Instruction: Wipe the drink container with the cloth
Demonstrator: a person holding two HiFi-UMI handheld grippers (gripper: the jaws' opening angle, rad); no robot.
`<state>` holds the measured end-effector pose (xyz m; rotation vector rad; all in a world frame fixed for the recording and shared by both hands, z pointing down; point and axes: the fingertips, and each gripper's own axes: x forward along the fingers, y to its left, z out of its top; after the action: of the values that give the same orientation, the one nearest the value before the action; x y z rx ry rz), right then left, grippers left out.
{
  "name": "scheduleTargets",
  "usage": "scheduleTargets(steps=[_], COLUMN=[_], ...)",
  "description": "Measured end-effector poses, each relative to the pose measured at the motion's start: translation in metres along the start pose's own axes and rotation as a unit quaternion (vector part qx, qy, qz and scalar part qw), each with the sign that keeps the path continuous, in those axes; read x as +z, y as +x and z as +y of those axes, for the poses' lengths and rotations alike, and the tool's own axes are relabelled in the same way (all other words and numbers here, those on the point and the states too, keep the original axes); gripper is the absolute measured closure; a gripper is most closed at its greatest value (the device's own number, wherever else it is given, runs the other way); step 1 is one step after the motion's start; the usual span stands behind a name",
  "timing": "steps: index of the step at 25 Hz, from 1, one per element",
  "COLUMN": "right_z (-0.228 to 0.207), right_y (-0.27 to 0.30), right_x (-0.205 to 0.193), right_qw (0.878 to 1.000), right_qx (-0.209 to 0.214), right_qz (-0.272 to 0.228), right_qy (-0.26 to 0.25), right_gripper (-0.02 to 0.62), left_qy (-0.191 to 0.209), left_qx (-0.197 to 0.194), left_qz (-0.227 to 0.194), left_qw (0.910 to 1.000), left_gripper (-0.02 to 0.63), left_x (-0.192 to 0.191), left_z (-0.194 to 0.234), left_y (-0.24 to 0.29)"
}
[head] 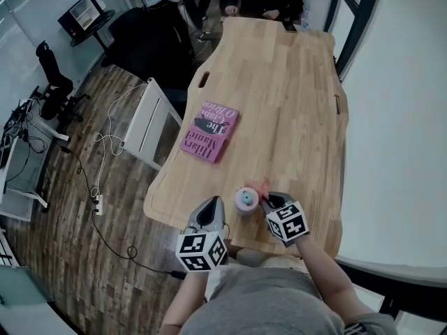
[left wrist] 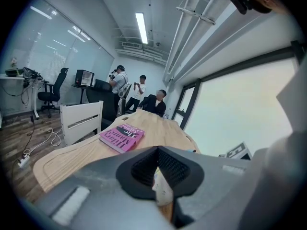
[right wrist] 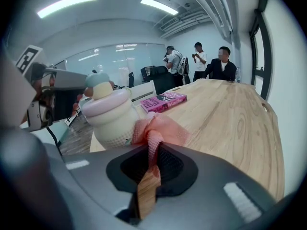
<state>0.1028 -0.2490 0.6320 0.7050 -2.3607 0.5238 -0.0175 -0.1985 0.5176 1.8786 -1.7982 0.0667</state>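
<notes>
Two closed grippers: right gripper (right wrist: 152,164) pinches the cloth (right wrist: 160,128) against the container (right wrist: 110,119); left gripper (left wrist: 157,169) nips a pale thing (left wrist: 162,188). Wiping seems barely begun.

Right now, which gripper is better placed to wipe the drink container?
Right, I think. The right gripper is shut on the pink cloth, which sits against the drink container. The left gripper has no cloth; its jaws are shut on a small pale thing.

drink container (right wrist: 109,116): cream body, pink collar, teal cap. cloth (right wrist: 160,128): salmon pink. book (head: 209,131): magenta. table (head: 293,96): pale woodgrain.
</notes>
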Motion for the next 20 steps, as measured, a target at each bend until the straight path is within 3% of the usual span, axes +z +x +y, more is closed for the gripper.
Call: scheduleTargets(steps=[20], right_z=[-0.011], right_y=[0.037], right_x=[-0.056], right_qw=[0.997], right_qx=[-0.011], right_qz=[0.070], right_qy=[0.020], right_gripper=[0.568], left_qy=[0.001], left_qx=[0.012], left_qz=[0.001], left_qw=[0.9999], left_gripper=[0.604], left_x=[-0.007], left_z=[0.004], left_y=[-0.011])
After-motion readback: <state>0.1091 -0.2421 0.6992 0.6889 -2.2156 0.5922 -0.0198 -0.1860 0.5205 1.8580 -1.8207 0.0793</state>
